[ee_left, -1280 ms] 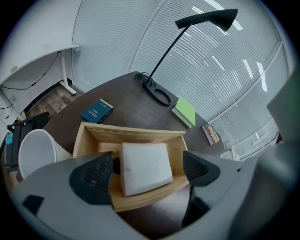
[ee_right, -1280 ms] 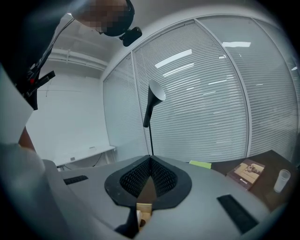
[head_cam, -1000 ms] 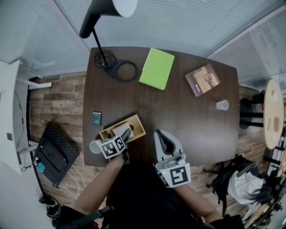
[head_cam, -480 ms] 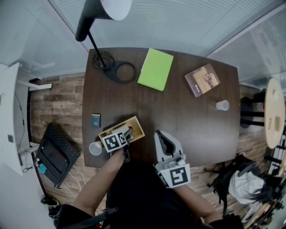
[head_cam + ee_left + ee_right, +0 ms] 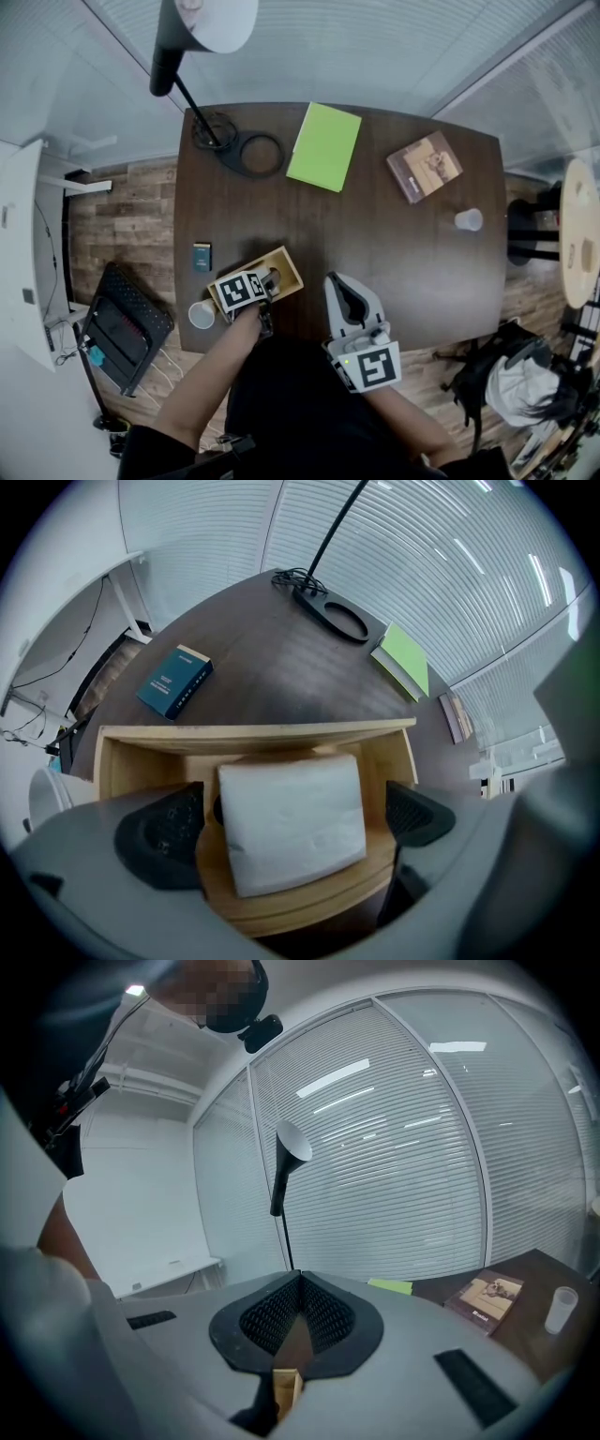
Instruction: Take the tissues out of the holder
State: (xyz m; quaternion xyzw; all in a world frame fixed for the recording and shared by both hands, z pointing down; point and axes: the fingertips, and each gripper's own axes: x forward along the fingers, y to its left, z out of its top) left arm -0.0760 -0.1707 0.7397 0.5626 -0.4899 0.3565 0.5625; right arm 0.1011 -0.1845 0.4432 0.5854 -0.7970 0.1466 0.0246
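Dark table (image 5: 272, 658), tissues (image 5: 295, 817) between jaws just parted

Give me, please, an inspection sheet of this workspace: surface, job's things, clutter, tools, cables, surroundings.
Surface: dark wooden table, mostly bare.
Job's things: wooden holder near the table's near edge, with the tissues still inside.
Clutter: green book, brown book, blue box, left cup beside the holder, right cup, lamp.
Tools: left tool open, its jaws have just been opening, one on each side of the tissues and not pressing them. Right tool shut, nothing held.
Cables: cord bunched at the lamp's base.
Surroundings: blinds behind the table, wooden floor.
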